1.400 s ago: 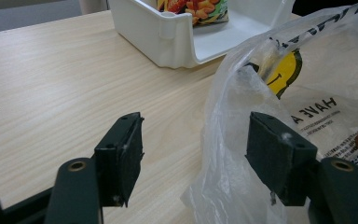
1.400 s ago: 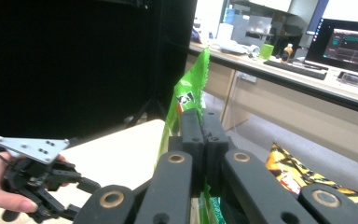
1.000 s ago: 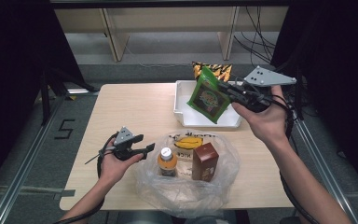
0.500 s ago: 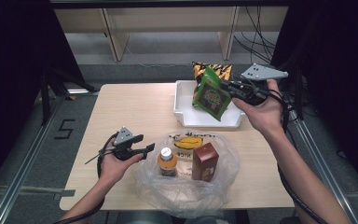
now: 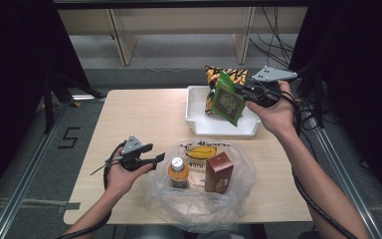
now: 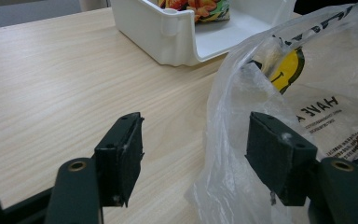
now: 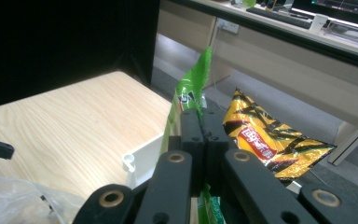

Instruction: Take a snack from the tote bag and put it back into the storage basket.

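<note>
- Green snack packet: you hold it pinched in your right tongs, hanging below and in front of the jaws; in the right gripper view the jaws are pressed together on its top edge. Long axis runs roughly up and down, tilted.
- White tray: lies directly beneath the hanging packet, so the likely drop is straight down from your right tongs. Your right hand is by far the nearer.
- Orange-and-black packet: already in the tray, just behind the green one, leaning at the far wall; it may crowd the landing spot.
- Left tongs: jaws stand apart and grip nothing; the plastic bag edge sits just beside the right-hand jaw.
- Bag contents: bottle and brown carton, upright, ahead of your left tongs.
- Table: bare wood between the two tongs.
</note>
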### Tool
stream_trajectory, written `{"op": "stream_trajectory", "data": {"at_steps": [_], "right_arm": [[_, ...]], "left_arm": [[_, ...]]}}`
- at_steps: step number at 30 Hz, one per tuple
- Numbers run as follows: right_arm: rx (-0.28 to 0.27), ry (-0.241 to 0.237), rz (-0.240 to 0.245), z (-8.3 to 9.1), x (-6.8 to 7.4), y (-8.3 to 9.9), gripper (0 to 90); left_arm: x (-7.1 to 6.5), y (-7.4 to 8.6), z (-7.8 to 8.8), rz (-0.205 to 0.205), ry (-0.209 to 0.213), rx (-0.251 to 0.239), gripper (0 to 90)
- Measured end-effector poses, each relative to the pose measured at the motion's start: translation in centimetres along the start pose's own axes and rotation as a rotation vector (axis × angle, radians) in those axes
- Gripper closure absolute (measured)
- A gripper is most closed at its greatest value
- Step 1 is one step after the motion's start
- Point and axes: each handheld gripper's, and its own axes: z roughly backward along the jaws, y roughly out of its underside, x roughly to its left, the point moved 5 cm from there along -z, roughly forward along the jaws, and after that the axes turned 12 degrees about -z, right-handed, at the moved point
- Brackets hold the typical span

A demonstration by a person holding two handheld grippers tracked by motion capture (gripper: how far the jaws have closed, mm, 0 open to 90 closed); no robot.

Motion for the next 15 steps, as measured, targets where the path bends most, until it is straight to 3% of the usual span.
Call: {"op": "stream_trajectory", "data": {"at_steps": [15], "right_arm": [[0.049,0.021,0.014,-2.5,-1.3,0.8,90.0]], "left_arm": [[0.0,0.1,-0.1,0.014,0.0,-0.001,35.7]]}}
